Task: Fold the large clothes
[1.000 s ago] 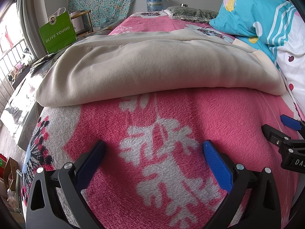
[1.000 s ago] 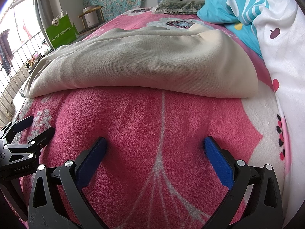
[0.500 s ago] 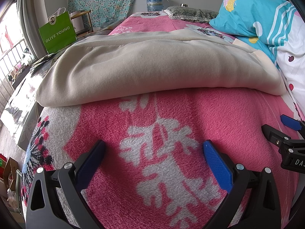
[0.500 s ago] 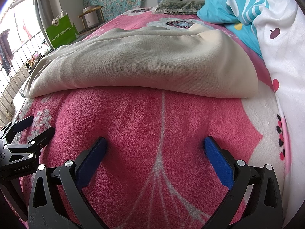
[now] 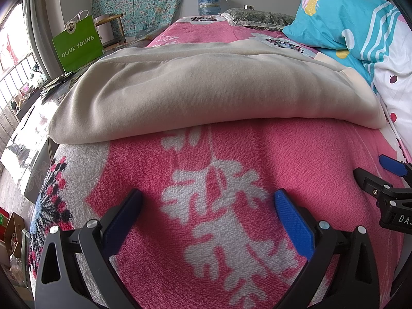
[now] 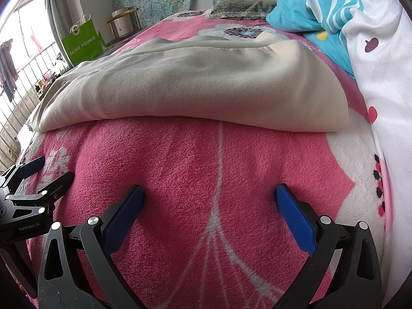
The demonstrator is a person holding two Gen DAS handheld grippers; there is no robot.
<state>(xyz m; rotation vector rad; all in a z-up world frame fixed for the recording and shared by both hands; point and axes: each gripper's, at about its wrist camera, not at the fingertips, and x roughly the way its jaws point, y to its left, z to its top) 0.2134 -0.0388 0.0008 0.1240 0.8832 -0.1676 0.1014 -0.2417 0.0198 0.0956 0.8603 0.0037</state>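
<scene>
Daylight enters from the window (image 5: 15, 59) at the left edge of both wrist views, where the glass is blown out to white. The room is bright and evenly lit. Soft shadows lie under the folded beige garment (image 5: 206, 95) along its near fold and beside the blue gripper pads (image 6: 296, 221) on the pink blanket (image 6: 206, 170). Fisheye distortion bulges the bed, and dark vignetting rings the corners. Focus is sharp throughout.

No visible change: left gripper (image 5: 207, 200), right gripper (image 6: 209, 198), folded garment (image 5: 206, 90) all static.
</scene>
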